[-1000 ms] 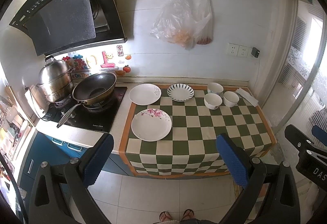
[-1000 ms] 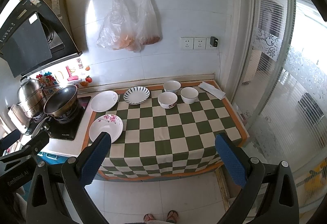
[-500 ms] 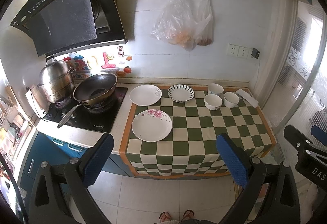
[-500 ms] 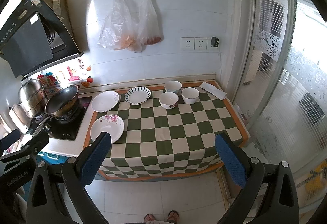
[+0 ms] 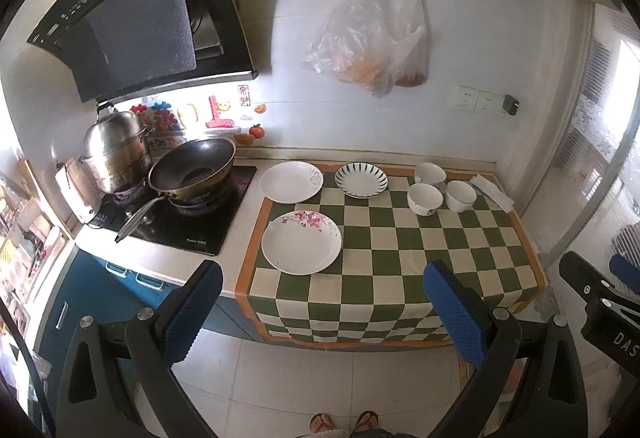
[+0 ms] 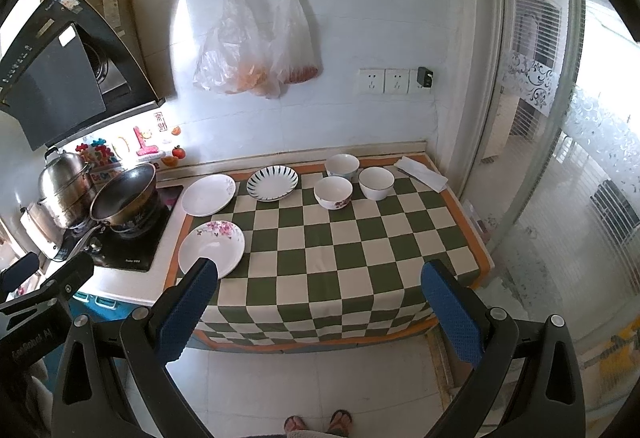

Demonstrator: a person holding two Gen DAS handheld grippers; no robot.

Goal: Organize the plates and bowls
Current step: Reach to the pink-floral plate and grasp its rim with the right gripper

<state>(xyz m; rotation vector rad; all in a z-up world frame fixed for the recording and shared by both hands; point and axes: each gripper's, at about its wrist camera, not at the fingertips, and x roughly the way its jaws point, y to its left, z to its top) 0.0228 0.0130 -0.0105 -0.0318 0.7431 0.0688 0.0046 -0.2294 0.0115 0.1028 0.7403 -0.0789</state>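
Plates and bowls sit on the green-and-cream checked cloth (image 5: 400,246) that covers the right part of the surface. The floral plate (image 5: 302,242) (image 6: 211,249) lies at the cloth's left edge, nearer the front. Behind it, at the back left corner, the plain white plate (image 5: 291,182) (image 6: 208,195) lies partly off the cloth, just beside the black cooktop (image 5: 180,222). The striped plate (image 5: 361,179) (image 6: 272,183) lies along the back edge, just right of the white plate. Three bowls cluster toward the back right: the back bowl (image 5: 430,173) (image 6: 342,166) at the back edge, the floral bowl (image 5: 425,199) (image 6: 333,192) in front of it, and the plain bowl (image 5: 461,195) (image 6: 376,183) to the right; whether they touch cannot be told. A folded white cloth (image 5: 492,193) (image 6: 421,174) lies at the back right corner.

On the cooktop stand a dark wok (image 5: 192,168) and, behind it to the left, a steel steamer pot (image 5: 114,150).

The left tool (image 5: 320,312) hangs well in front of the surface, over the floor, spread wide and holding nothing. The right tool (image 6: 316,312) hangs likewise before the front edge, spread wide and holding nothing.
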